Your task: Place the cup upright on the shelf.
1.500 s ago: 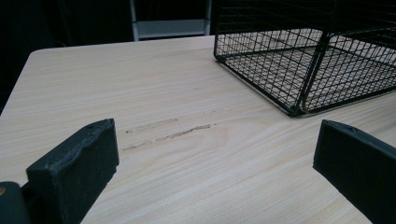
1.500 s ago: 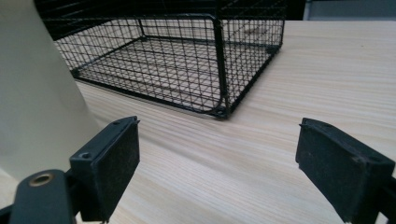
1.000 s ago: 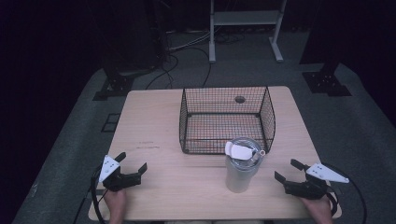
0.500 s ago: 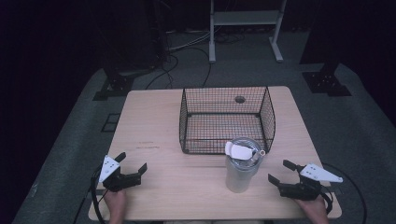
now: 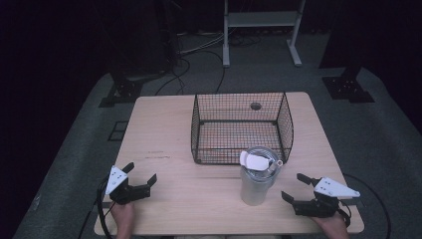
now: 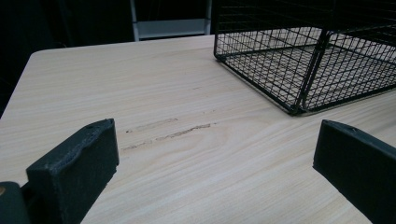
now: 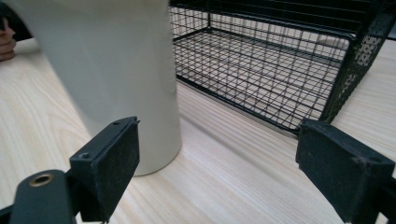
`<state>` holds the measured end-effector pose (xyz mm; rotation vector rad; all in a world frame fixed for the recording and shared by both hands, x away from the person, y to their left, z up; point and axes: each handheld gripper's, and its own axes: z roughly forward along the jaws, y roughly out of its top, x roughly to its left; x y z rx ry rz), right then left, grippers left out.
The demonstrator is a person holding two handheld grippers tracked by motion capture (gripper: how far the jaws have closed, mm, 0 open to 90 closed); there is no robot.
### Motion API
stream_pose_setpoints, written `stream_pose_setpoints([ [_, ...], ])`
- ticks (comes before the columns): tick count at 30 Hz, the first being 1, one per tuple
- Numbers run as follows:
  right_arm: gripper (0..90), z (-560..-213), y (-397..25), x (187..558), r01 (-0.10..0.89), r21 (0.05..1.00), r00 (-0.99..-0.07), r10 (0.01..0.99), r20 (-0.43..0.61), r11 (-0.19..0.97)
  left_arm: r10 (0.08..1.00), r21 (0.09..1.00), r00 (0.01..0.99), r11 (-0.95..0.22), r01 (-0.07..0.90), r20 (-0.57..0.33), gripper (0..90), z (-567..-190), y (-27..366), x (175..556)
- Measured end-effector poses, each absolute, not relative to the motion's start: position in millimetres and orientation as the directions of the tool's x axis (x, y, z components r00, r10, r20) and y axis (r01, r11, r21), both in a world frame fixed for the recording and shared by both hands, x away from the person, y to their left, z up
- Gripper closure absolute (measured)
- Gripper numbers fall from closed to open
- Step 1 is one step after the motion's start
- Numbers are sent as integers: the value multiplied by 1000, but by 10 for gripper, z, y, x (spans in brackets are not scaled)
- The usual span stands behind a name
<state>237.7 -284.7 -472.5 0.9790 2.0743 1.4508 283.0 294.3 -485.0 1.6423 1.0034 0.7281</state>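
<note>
A metal tumbler [image 5: 258,177] with a clear lid and a white flap stands upright on the wooden table [image 5: 169,129], just in front of a black wire basket [image 5: 241,127]. My right gripper [image 5: 296,188] rests open near the table's front right, a short way right of the tumbler, jaws pointing at it. In the right gripper view the tumbler [image 7: 116,70] rises close ahead on the left, beyond the left jaw, untouched. Near the front left edge my left gripper [image 5: 140,174] stands open with only bare table [image 6: 177,140] between its jaws.
The basket [image 6: 303,51] looks empty and takes up the middle right of the table; its corner [image 7: 289,60] lies just ahead of the right gripper. A round hole [image 5: 256,106] sits in the tabletop behind it. Dark floor, cables and stand legs [image 5: 259,30] surround the table.
My right gripper has slid left toward the tumbler and a little toward the front edge. The left gripper, the tumbler and the basket have stayed put.
</note>
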Motion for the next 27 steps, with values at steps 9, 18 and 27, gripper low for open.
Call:
stream_pose_setpoints([
  [9, 129, -4651, -2754, 2258, 280, 933, -703, 710, 41, 224, 884, 959, 467, -121, 257, -14, 0, -4851, 2940, 2828],
  [18, 127, -4590, -2576, 2163, 269, 933, -757, 651, 51, 239, 885, 958, 465, -124, 260, -12, 0, -4851, 2935, 2829],
  [27, 128, -4571, -2413, 2189, 262, 927, -778, 627, 39, 268, 885, 958, 466, -126, 257, -9, 0, -4851, 2935, 2828],
])
